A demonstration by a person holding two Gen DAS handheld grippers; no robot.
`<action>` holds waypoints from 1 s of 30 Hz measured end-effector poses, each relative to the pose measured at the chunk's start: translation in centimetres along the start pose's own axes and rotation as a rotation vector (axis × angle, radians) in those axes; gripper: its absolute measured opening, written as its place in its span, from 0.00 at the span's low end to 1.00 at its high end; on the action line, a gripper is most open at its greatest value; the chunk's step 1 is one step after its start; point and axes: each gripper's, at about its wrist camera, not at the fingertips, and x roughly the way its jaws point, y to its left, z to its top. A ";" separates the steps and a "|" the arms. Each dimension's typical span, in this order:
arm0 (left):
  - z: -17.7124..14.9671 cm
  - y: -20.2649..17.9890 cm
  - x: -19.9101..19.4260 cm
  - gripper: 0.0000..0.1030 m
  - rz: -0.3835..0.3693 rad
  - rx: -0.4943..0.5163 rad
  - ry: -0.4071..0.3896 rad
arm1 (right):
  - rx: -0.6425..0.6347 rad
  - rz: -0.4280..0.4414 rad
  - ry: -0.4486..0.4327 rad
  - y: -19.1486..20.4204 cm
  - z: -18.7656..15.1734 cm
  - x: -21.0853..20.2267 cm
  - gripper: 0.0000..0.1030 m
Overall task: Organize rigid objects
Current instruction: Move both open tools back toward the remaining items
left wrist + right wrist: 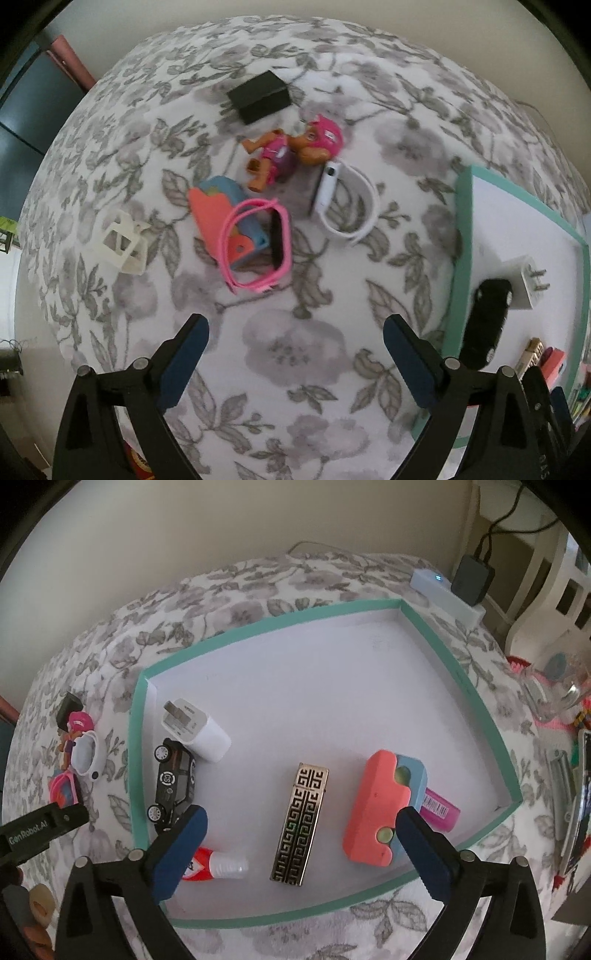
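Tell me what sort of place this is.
Probably a bedroom at home: the floral bedspread covers a soft surface, small toys such as the pup figure lie on it, and a teal-rimmed box lid collects them.

cloth [295,350]: showing white with grey floral print
tray [137,738]: showing teal rim, white floor
car [173,782]: showing black, white wheels
charger [199,731]: showing white
bar [301,823]: showing gold-and-black key pattern
pads [177,853]: showing dark blue
band [255,243]: showing pink
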 end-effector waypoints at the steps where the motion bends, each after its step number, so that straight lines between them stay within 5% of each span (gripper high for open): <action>1: 0.2 0.2 0.0 0.93 0.002 -0.005 -0.002 | -0.004 -0.001 -0.009 0.1 0.0 -0.1 1.00; 11: 2.8 4.9 -0.8 0.93 0.014 -0.097 -0.073 | 0.005 0.076 -0.149 1.9 0.7 -2.4 1.00; 17: 3.9 9.1 -1.9 0.93 0.035 -0.189 -0.133 | -0.047 0.091 -0.162 4.4 1.0 -2.8 1.00; 22: 4.3 11.5 -2.2 0.93 0.007 -0.243 -0.144 | -0.061 0.091 -0.211 6.0 1.4 -3.2 1.00; 30: 5.1 15.0 -1.3 0.93 0.016 -0.307 -0.142 | -0.145 0.205 -0.315 11.2 2.0 -5.0 1.00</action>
